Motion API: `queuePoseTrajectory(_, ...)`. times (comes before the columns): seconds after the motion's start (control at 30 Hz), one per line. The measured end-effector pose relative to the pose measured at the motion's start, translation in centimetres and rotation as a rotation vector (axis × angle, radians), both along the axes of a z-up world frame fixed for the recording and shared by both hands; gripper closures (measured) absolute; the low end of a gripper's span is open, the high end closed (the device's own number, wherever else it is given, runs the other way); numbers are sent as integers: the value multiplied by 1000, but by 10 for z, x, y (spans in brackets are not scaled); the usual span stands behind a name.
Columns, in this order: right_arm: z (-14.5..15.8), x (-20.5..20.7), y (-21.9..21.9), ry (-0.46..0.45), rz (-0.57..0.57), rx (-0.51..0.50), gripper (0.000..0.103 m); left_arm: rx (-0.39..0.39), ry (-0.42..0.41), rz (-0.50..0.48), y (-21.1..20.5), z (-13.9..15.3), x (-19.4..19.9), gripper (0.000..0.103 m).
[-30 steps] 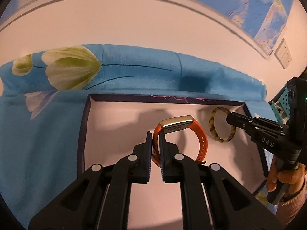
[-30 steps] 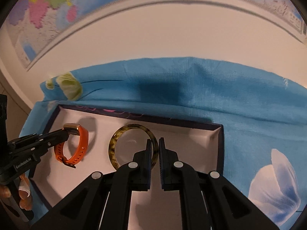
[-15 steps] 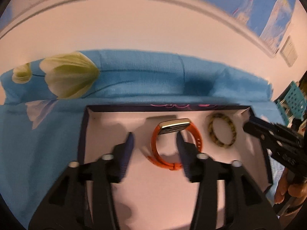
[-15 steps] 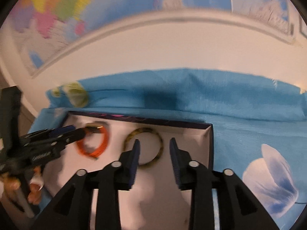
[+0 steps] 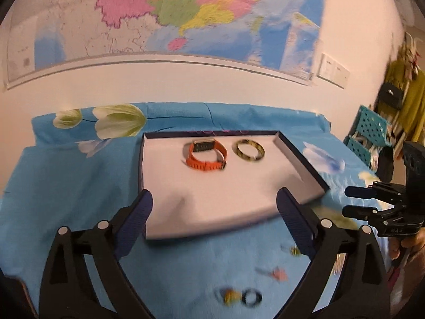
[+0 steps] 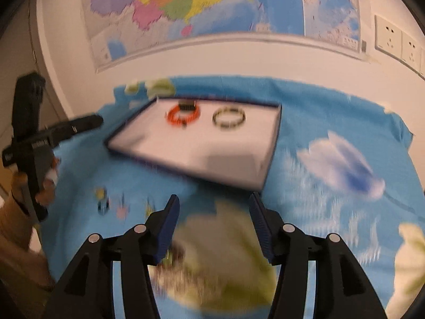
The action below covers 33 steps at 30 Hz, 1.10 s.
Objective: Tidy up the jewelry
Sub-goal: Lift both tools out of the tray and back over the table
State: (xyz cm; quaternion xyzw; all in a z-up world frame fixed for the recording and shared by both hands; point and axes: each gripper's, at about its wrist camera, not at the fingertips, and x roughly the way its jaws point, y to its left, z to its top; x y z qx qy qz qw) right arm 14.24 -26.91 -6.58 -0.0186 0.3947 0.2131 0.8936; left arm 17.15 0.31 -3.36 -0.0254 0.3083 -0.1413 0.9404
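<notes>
Orange silicone watch band [image 5: 205,154] with a gold-edged dark face, lying on its side in the white-lined tray [image 5: 212,202]; it sits ahead of the left gripper [image 5: 213,207], toward the far rim, well apart from the fingertips. Just to the right of the watch band, not touching it, a tortoiseshell bangle [image 5: 249,150], mottled yellow and dark brown, lies flat. Tray walls are dark navy; the tray rests on a blue cloth [image 5: 66,180] printed with white and pale green tulips, covering the tabletop.

Left gripper: jaws spread wide and opening, blue ribbed pads straddling the near edge of the tray, nothing between them. Right gripper [image 6: 213,220]: jaws parted and opening, empty, poised over the cloth short of the tray's near right corner; seen from the left wrist camera it stands off to the right, beside the tray.

Several small pieces of jewellery [image 5: 239,296], including dark and yellow rings, lie on the cloth below and between the left gripper's fingers [image 5: 294,218]; blur hides their detail. A coloured wall map [image 5: 172,13] hangs behind
</notes>
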Motion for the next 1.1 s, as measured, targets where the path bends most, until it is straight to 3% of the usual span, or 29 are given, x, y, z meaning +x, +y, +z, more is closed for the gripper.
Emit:
queuePoseTrajectory(0.37,-36,-44,3,74,19,-14,50,17,-12,-28,-7,-18,-60,9)
queuePoseTrajectory(0.7,-33,-52,1,59,15,-2,87,11,24,-37,-5,-29,-72,9)
queuePoseTrajectory(0.87,-30,-54,-1,60,10,8,88,18,28,-45,-4,-32,-77,9)
queuePoseTrajectory(0.93,-26,-56,-2,49,11,26,95,28,35,-51,-4,-33,-78,10)
queuePoseTrajectory(1.1,-17,-56,-6,36,6,63,95,40,57,-61,-5,-38,-81,11)
